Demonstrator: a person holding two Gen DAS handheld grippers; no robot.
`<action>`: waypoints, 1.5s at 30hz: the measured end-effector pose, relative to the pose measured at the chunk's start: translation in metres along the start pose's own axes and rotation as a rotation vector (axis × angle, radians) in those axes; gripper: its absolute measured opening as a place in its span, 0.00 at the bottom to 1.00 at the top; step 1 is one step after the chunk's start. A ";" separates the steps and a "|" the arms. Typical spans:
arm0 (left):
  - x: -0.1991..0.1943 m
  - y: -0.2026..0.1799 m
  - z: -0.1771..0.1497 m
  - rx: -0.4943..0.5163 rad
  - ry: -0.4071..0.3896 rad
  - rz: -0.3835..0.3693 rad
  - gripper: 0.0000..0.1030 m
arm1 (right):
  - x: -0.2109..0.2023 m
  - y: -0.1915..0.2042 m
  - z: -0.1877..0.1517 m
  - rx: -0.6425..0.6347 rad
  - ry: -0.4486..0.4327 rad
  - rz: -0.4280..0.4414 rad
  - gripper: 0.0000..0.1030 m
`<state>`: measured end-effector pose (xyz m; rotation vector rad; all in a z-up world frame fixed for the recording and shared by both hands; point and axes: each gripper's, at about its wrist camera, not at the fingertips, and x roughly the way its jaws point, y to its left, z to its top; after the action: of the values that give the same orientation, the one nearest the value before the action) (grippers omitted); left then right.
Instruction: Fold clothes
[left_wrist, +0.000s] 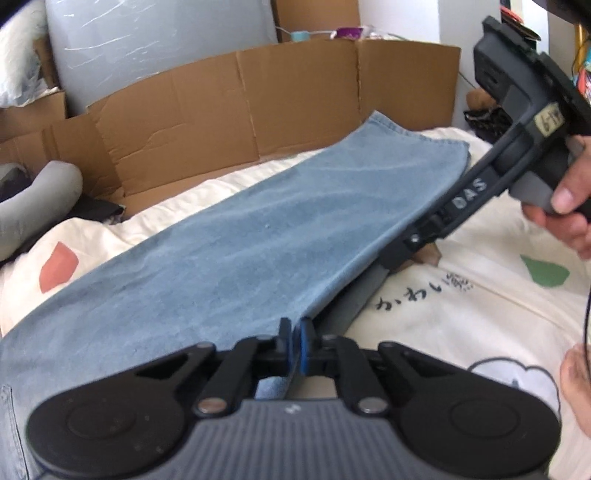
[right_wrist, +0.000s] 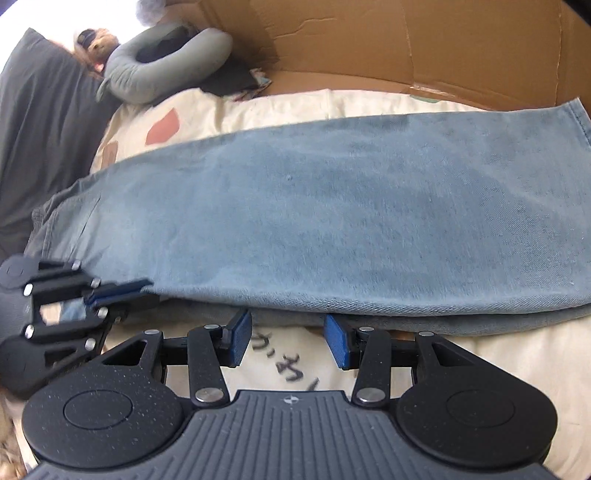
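Observation:
Light blue jeans, folded lengthwise, lie flat across a cream printed bed cover. My left gripper is shut on the jeans' near edge, with denim pinched between its blue pads. The right wrist view shows the same grip from the side, with the left gripper at the far left. My right gripper is open, its blue pads standing at the jeans' near edge with nothing pressed between them. In the left wrist view a hand holds the right gripper's body, and its tips are hidden at the denim edge.
Flattened cardboard stands along the far side of the bed. A grey neck pillow and a dark pillow lie near the jeans' waist end. A plush toy sits behind them.

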<state>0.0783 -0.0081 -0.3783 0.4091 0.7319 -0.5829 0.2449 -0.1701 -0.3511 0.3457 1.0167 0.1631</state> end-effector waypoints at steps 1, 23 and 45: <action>-0.001 0.000 0.001 -0.006 -0.003 0.001 0.03 | 0.001 0.003 0.002 0.004 -0.011 0.001 0.49; 0.024 -0.012 -0.019 0.019 0.092 0.017 0.11 | 0.042 0.045 -0.016 -0.104 0.091 -0.076 0.49; -0.064 -0.009 -0.069 -0.052 0.084 0.305 0.73 | 0.013 0.065 -0.021 -0.049 0.107 0.091 0.45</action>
<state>-0.0004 0.0446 -0.3808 0.4886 0.7458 -0.2603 0.2357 -0.1012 -0.3481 0.3414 1.1013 0.2914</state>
